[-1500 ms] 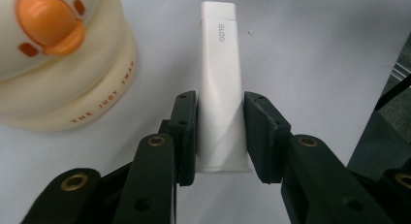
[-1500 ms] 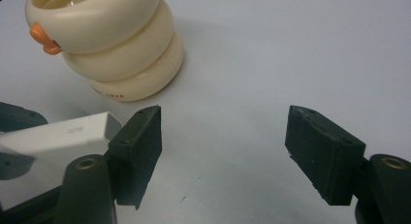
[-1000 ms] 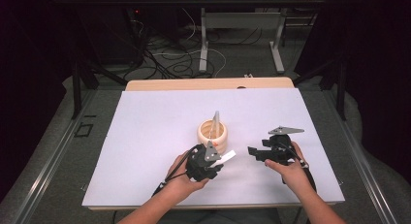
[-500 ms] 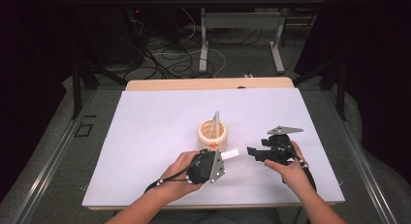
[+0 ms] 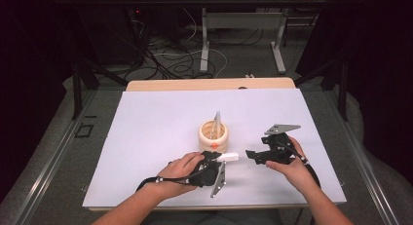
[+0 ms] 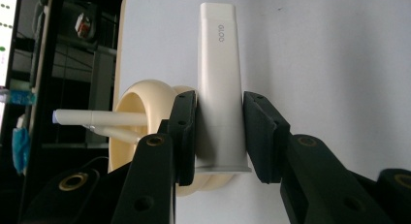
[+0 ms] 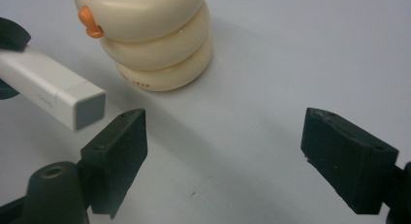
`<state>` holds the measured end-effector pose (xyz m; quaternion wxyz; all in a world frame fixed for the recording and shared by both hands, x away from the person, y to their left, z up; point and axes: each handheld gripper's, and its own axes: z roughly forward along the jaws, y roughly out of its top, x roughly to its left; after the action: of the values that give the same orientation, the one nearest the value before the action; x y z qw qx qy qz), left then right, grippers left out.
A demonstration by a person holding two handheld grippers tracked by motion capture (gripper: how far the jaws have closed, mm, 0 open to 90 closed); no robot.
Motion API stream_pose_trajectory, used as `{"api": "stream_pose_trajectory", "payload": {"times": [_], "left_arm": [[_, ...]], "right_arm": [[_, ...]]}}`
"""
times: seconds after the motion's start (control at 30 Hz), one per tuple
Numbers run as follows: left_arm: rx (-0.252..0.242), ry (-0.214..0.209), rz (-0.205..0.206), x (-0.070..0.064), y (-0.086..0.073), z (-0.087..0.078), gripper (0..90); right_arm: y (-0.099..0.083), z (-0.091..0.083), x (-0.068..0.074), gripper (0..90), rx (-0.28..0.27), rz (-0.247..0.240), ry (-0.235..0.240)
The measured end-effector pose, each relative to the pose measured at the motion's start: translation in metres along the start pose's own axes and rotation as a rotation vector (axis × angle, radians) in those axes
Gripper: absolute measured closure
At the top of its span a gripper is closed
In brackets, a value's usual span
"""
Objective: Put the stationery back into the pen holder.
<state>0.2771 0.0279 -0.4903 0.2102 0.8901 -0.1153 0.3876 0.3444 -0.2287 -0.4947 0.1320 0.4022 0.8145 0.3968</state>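
We find the left gripper point(image 6: 220, 132) clamped on the white tube point(image 6: 220, 83) just beside the cream holder point(image 5: 213, 136), its free end toward the wide-open, empty right gripper point(image 7: 242, 161); a mistimed handover risks dropping it or knocking the holder.

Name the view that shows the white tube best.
The left gripper view: the white tube stands full length between the left gripper fingers, lettering legible. The right gripper view shows its capped end; the high view shows a small white bar.
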Motion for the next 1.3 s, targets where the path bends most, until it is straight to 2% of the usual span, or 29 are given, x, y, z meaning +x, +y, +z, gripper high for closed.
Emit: {"api": "stream_pose_trajectory", "payload": {"times": [0.07, 0.1, 0.17, 0.2, 0.27, 0.3, 0.37, 0.5, 0.6, 0.63, 0.73, 0.8, 0.87, 0.9, 0.93, 0.97, 1.07, 1.23, 1.3], "left_arm": [[0.004, 0.009, 0.061, -0.002, 0.001, 0.000, 67.1], [0.006, 0.019, 0.108, -0.003, 0.001, 0.000, 67.1], [0.013, 0.030, 0.165, -0.006, 0.002, 0.000, 67.1], [0.009, 0.044, 0.170, -0.009, 0.001, 0.000, 67.1], [0.012, 0.062, 0.207, -0.011, 0.001, 0.000, 67.0], [0.013, 0.070, 0.232, -0.012, 0.000, -0.001, 67.1], [0.022, 0.086, 0.279, -0.013, 0.000, -0.002, 67.1], [0.026, 0.113, 0.312, -0.018, -0.002, -0.002, 67.1], [0.024, 0.130, 0.365, -0.021, -0.003, -0.001, 67.1], [0.023, 0.144, 0.384, -0.022, -0.003, -0.001, 67.1], [0.039, 0.142, 0.438, -0.022, -0.003, -0.001, 67.1], [0.038, 0.145, 0.452, -0.023, -0.003, -0.002, 67.1], [0.041, 0.150, 0.468, -0.024, -0.004, -0.002, 67.1], [0.042, 0.150, 0.471, -0.025, -0.004, -0.002, 67.1], [0.043, 0.149, 0.475, -0.025, -0.004, -0.002, 67.1], [0.046, 0.149, 0.482, -0.025, -0.005, -0.002, 67.1], [0.040, 0.157, 0.506, -0.025, -0.005, -0.002, 67.1], [0.041, 0.158, 0.515, -0.026, -0.005, -0.003, 67.1], [0.046, 0.158, 0.528, -0.026, -0.005, -0.003, 67.1]], "right_arm": [[0.002, 0.000, 0.001, 16.3, 0.004, -0.023, 0.011], [0.003, 0.000, 0.001, 16.3, 0.015, -0.025, 0.019], [0.005, 0.000, 0.003, 16.3, 0.032, -0.035, 0.036], [0.005, 0.000, 0.003, 16.3, 0.037, -0.051, 0.040], [0.008, 0.000, 0.004, 15.4, 0.052, -0.084, 0.059], [0.008, 0.001, 0.005, 15.4, 0.048, -0.094, 0.065], [0.011, 0.000, 0.008, 14.9, 0.074, -0.119, 0.085], [0.015, 0.000, 0.013, 15.0, 0.102, -0.143, 0.123], [0.020, 0.000, 0.016, 17.5, 0.124, -0.211, 0.164], [0.021, 0.001, 0.018, 19.9, 0.126, -0.220, 0.164], [0.028, 0.001, 0.023, 26.1, 0.154, -0.267, 0.181], [0.032, 0.001, 0.025, 29.8, 0.172, -0.319, 0.214], [0.036, 0.001, 0.029, 30.6, 0.192, -0.330, 0.220], [0.038, 0.001, 0.030, 30.6, 0.202, -0.345, 0.239], [0.040, 0.002, 0.032, 30.7, 0.203, -0.344, 0.234], [0.042, 0.002, 0.032, 31.2, 0.206, -0.367, 0.249], [0.046, 0.002, 0.038, 33.4, 0.231, -0.394, 0.277], [0.050, 0.006, 0.047, 36.6, 0.275, -0.453, 0.324], [0.051, 0.008, 0.050, 36.7, 0.291, -0.455, 0.324]]}}
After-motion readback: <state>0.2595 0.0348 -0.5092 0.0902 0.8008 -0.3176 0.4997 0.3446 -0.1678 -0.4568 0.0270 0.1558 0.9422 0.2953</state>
